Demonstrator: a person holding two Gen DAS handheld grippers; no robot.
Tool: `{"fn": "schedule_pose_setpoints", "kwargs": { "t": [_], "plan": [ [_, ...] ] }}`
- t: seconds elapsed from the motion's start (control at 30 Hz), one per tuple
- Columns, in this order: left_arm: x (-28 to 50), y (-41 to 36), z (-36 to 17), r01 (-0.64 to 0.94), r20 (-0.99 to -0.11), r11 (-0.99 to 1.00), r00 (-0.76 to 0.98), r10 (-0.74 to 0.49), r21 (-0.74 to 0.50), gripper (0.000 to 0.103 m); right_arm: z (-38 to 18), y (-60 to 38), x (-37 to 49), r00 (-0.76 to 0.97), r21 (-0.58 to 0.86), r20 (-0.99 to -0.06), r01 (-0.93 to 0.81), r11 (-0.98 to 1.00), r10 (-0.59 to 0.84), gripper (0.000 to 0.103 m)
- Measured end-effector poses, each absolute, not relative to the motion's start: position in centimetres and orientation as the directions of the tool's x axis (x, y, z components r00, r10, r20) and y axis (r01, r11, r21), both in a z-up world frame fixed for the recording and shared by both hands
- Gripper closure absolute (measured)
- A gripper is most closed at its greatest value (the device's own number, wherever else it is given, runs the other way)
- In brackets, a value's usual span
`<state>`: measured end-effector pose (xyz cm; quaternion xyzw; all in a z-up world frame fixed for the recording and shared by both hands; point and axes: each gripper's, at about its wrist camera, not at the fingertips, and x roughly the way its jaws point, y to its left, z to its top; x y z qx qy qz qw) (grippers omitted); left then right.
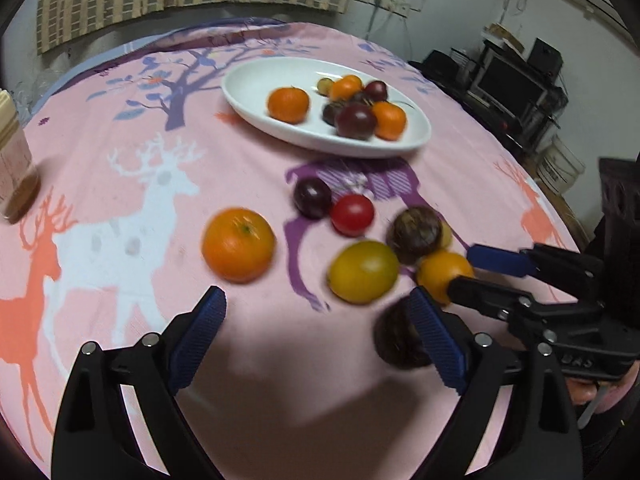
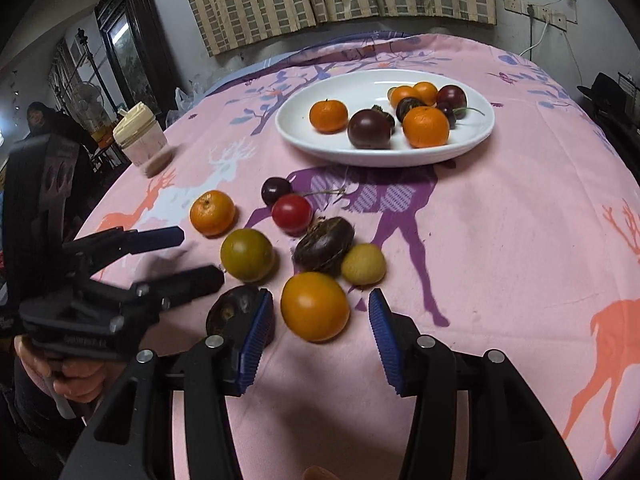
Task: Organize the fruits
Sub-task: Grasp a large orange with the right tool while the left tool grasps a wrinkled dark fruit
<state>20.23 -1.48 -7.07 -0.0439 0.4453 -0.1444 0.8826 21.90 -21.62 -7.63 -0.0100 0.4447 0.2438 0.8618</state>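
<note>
A white oval plate point(image 1: 248, 92) point(image 2: 296, 128) at the back holds several tangerines and dark tomatoes. Loose fruit lies on the pink cloth in front: a tangerine point(image 1: 239, 245) point(image 2: 212, 213), a dark cherry point(image 1: 312, 197) point(image 2: 275, 190), a red tomato point(image 1: 352, 215) point(image 2: 292, 214), a yellow-green tomato point(image 1: 363, 272) point(image 2: 247, 255), a dark brown fruit point(image 1: 416, 234) point(image 2: 325, 250), a small yellow fruit point(image 2: 363, 264), an orange tomato point(image 1: 442, 274) point(image 2: 315, 306), and another dark fruit point(image 1: 396, 336) point(image 2: 232, 308). My left gripper point(image 1: 316, 316) point(image 2: 192, 256) is open and empty. My right gripper point(image 2: 320, 312) point(image 1: 460, 268) is open, its fingers on either side of the orange tomato.
A lidded plastic jar point(image 2: 141, 140) point(image 1: 14, 168) stands at the table's left edge. A checked curtain hangs behind the table. A TV stand point(image 1: 516, 88) is off to the right. The cloth point(image 2: 500, 240) is bare to the right of the fruit.
</note>
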Motion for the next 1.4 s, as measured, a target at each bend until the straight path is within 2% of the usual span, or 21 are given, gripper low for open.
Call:
{"fn": "schedule_pose_setpoints", "kwargs": {
  "t": [0.23,0.33,0.37,0.5,0.7,0.83,1.07,1.17,1.27,1.4],
  "plan": [
    [18.6,-3.1,-7.2,0.296,-0.767,0.940,0.559,-0.316,-0.172,0.012,-8.7,-21.4,22.6,0.470,0.196,-0.797,-0.393,0.899,0.379,0.055],
    [18.5,-3.4,-7.2,0.314,-0.768,0.935,0.555,-0.319,-0.162,0.012,-8.8,-21.2,22.6,0.476,0.190,-0.796,-0.391,0.900,0.375,0.060],
    [18.6,-3.5,-7.2,0.316,-0.769,0.936,0.554,-0.317,-0.158,0.012,-8.7,-21.0,22.5,0.474,0.192,-0.794,-0.399,0.897,0.380,0.066],
    [18.6,-3.7,-7.3,0.316,-0.776,0.938,0.551,-0.306,-0.144,0.014,-8.5,-20.6,22.1,0.493,0.144,-0.800,-0.398,0.906,0.343,0.066],
    [18.4,-4.7,-7.6,0.369,-0.788,0.919,0.521,-0.328,-0.139,0.026,-8.3,-22.2,21.8,0.508,0.142,-0.801,-0.353,0.925,0.317,0.066],
    [18.4,-5.7,-8.0,0.394,-0.805,0.909,0.491,-0.334,-0.137,0.040,-8.3,-23.3,21.8,0.519,0.135,-0.802,-0.322,0.937,0.294,0.066],
    [18.3,-7.2,-8.2,0.382,-0.816,0.921,0.505,-0.280,-0.079,0.046,-8.1,-24.4,21.7,0.533,0.128,-0.801,-0.291,0.948,0.272,0.066],
    [18.2,-8.3,-8.0,0.381,-0.819,0.924,0.520,-0.243,-0.032,0.061,-8.0,-25.0,21.6,0.541,0.126,-0.799,-0.277,0.953,0.262,0.066],
    [17.8,-9.2,-8.0,0.378,-0.817,0.925,0.542,-0.196,0.029,0.061,-7.7,-25.7,21.6,0.551,0.117,-0.798,-0.257,0.959,0.245,0.066],
    [17.7,-8.4,-6.5,0.410,-0.802,0.910,0.522,-0.290,-0.062,0.061,-6.7,-26.2,22.0,0.576,0.090,-0.788,-0.244,0.966,0.219,0.066]
  ]
}}
